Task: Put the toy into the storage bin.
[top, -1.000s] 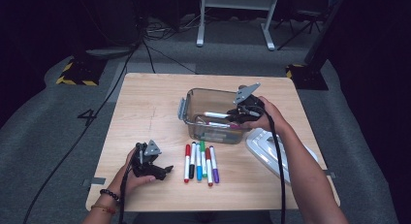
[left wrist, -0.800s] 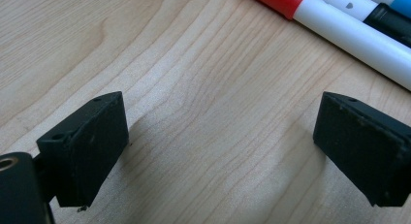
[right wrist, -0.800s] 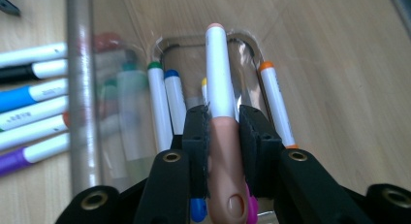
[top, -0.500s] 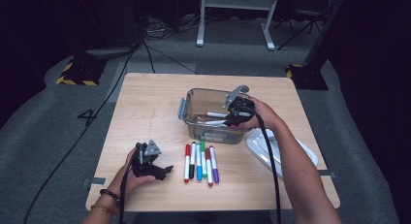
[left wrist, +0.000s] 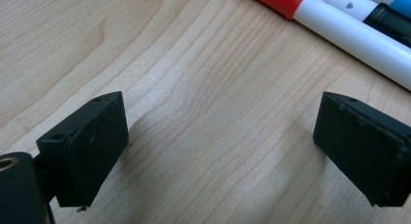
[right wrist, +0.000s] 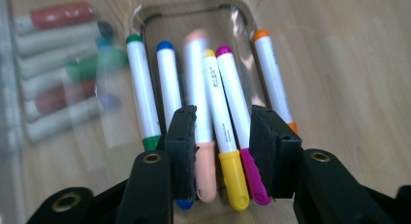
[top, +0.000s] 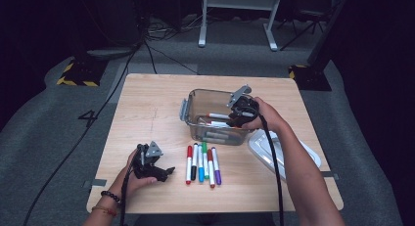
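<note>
In the high view, the right gripper (top: 234,114) hangs over the clear plastic box (top: 195,100) at the middle of the tabletop (top: 147,103). Its jaws have just been opening; a blurred peach marker (right wrist: 199,112) is between them but unpressed, above the markers lying in the box. At lower left the left gripper (top: 164,171) rests on the wood, jaws wide apart and empty, beside a row of markers (top: 201,162). A lid (top: 266,150) lies at right.

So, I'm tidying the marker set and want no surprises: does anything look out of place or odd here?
Nothing stands out. Six markers lie side by side in the clear container, the rest in a neat row on the table, and the lid lies beside the container. The right gripper has just been opening above the pink marker.
</note>
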{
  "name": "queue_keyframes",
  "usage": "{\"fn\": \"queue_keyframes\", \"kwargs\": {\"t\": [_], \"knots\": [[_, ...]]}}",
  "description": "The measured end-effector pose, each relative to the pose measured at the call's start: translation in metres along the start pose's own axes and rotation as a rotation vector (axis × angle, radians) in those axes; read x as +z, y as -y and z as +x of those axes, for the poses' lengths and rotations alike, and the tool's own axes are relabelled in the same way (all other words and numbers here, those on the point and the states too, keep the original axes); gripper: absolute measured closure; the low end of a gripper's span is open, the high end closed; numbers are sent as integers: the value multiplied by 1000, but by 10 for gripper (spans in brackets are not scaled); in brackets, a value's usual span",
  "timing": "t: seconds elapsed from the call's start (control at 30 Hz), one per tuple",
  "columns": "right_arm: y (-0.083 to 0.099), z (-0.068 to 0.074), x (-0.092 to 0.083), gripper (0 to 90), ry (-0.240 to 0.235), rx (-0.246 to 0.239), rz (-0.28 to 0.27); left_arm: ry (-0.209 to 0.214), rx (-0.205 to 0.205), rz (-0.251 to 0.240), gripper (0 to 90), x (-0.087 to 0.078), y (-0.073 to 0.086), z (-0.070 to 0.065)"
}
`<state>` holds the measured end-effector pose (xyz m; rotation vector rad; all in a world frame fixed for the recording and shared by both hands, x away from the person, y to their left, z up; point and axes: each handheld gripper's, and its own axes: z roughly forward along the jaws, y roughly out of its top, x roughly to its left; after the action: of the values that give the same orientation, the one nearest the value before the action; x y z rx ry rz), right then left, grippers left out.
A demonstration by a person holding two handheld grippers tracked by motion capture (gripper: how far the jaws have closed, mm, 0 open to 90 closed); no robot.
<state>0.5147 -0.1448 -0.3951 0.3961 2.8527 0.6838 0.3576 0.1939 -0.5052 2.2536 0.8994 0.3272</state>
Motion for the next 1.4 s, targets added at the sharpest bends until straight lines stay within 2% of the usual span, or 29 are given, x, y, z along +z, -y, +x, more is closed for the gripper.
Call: {"fn": "queue_keyframes", "kwargs": {"t": [0.2, 0.43, 0.6, 0.7, 1.03, 1.13, 1.4], "knots": [[1, 6, -19, 532, 17, 29, -122, -1, 0, 0, 59, 0, 0, 0], [7, 17, -49, 394, 115, 108, -262, 0, 0, 0, 60, 0, 0, 0], [17, 26, -70, 299, 149, 162, -360, -1, 0, 0, 59, 0, 0, 0], [24, 34, -80, 278, 196, 172, -387, -1, 0, 0, 59, 0, 0, 0], [45, 68, -104, 250, 214, 162, -446, 0, 0, 0, 60, 0, 0, 0], [52, 80, -106, 271, 233, 153, -458, 0, 0, 0, 60, 0, 0, 0], [76, 107, -101, 273, 220, 162, -485, 0, 0, 0, 60, 0, 0, 0]]}}
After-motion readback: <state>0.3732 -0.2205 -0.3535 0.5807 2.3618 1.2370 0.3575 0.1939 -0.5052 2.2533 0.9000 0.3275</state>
